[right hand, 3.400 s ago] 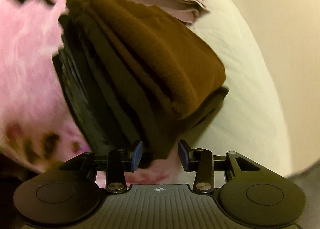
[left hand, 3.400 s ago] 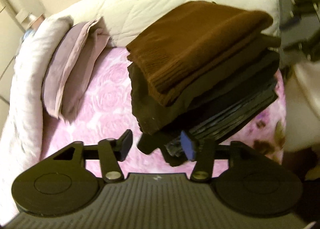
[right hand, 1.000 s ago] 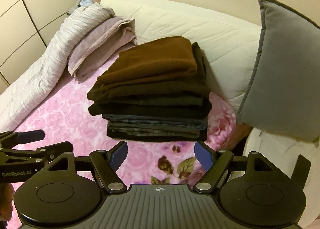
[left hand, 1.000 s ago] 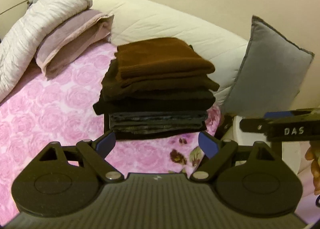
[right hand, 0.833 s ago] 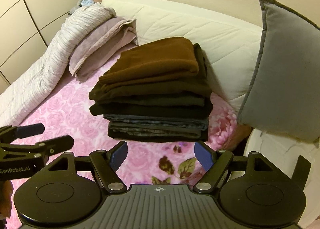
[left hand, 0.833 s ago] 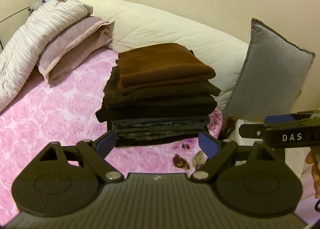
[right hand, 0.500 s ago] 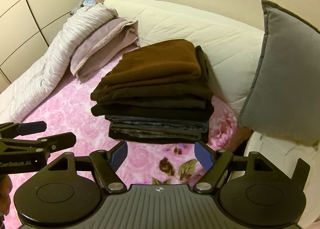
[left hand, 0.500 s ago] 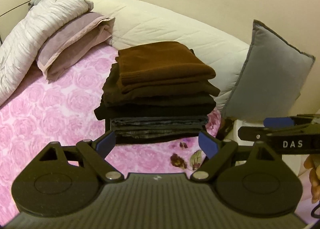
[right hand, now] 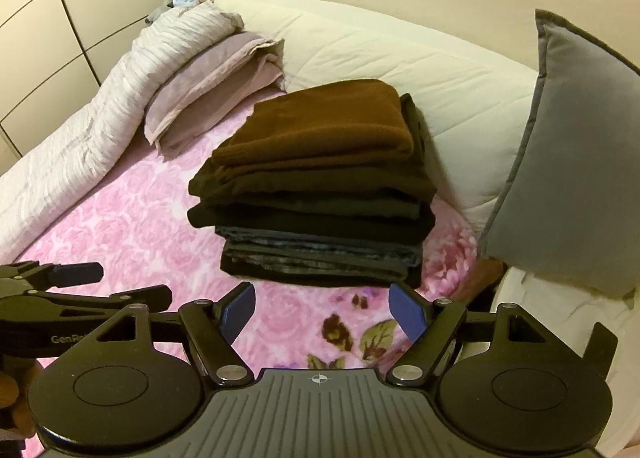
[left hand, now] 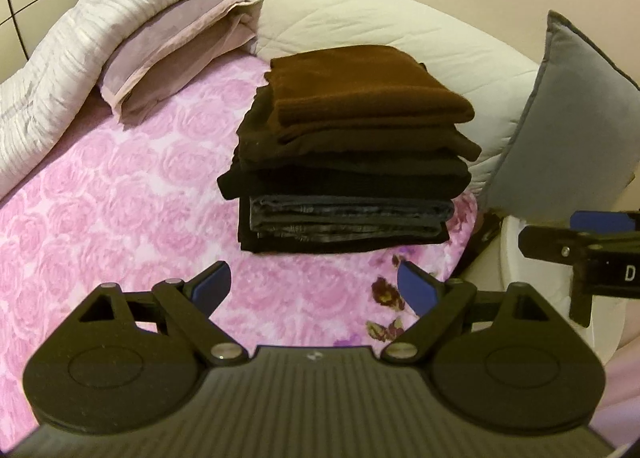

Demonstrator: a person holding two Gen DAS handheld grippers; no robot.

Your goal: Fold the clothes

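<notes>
So the stack of folded clothes (left hand: 348,174) is sitting on the pink rose bedspread (left hand: 120,198), just in front of the cream quilted bolster (left hand: 360,22) and beside the grey cushion (left hand: 568,126). Brown sweater (left hand: 360,86) on top, darker stuff under it, something shiny and dark near the bottom (can't really tell what fabric, it's too dim). Edges line up pretty well, nothing dangling.

Both tools are clear of the stack. Left gripper (left hand: 314,288) has its jaws spread wide with nothing between them, same for the right gripper (right hand: 322,312). Neither touches the clothes.

Progress-wise I'd say this looks basically done. I see no loose unfolded garment anywhere near the stack in either view, so what's left may be nothing, or just whatever lies out of frame.

View differences: the right wrist looks down on the stack more, so you get the sweater's top face, the wardrobe panels (right hand: 60,18) behind the rolled white duvet (right hand: 100,138), and the left tool off to the side. The left wrist sits lower, showing the stack's layered front edge better.
</notes>
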